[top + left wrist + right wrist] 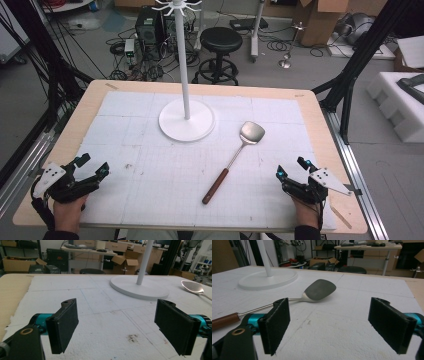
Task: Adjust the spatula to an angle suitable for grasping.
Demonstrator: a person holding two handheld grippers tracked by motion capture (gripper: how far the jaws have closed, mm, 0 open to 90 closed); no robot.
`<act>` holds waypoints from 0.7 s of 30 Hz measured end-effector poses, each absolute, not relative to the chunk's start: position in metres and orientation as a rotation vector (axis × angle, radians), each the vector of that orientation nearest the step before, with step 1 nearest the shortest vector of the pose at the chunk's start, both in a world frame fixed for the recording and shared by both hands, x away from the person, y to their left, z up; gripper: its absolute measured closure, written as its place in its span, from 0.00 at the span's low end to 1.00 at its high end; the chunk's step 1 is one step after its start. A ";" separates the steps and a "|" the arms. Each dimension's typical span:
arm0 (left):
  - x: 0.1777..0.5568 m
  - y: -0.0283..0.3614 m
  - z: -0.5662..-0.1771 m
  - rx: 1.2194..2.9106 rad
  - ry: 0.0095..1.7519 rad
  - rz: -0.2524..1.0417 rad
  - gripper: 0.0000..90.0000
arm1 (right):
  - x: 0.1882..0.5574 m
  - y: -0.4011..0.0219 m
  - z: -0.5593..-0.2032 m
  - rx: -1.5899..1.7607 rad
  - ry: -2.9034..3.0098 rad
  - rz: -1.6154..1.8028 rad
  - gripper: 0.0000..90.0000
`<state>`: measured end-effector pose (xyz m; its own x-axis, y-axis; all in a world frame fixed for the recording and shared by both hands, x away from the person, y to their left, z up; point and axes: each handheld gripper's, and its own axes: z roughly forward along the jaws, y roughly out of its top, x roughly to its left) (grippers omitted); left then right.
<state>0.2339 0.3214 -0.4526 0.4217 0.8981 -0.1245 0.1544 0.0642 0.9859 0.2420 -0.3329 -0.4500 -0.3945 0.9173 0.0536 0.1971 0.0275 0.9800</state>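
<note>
A metal spatula point(235, 155) with a brown wooden handle lies at a slant in the middle right of the white foam sheet point(150, 175), blade point(320, 290) toward the back. Behind it stands a white rack point(186, 107), a tall pole on a round base point(140, 287). My left gripper point(93, 167) rests at the front left corner, jaws wide apart with nothing between them point(117, 327). At the front right my right gripper point(294, 168) is open too, empty point(329, 326), with the spatula's handle point(224, 320) just off to its left.
The foam sheet covers a wooden table point(80, 107) whose rim shows all round. Beyond the far edge stand a black stool point(220, 42), cables and a computer case point(149, 25). Black frame legs point(357, 60) rise at both sides.
</note>
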 end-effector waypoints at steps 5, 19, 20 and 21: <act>0.233 0.322 -0.453 1.406 1.004 0.738 0.22 | 0.245 -0.331 -0.448 1.155 1.705 1.392 0.29; 0.235 0.323 -0.452 1.413 1.010 0.717 0.22 | 0.244 -0.232 -0.433 0.774 2.275 1.434 0.99; 0.235 0.323 -0.452 1.414 1.009 0.711 0.22 | 0.245 -0.215 -0.436 0.715 2.374 1.392 0.99; 0.235 0.323 -0.452 1.414 1.009 0.711 0.22 | 0.245 -0.215 -0.436 0.715 2.374 1.392 0.99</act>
<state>0.2353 0.3232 -0.4525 0.4373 0.8882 -0.1411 0.1662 0.0744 0.9833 0.2448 -0.2152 -0.4358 -0.8323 0.5543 -0.0048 0.2666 0.4079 0.8732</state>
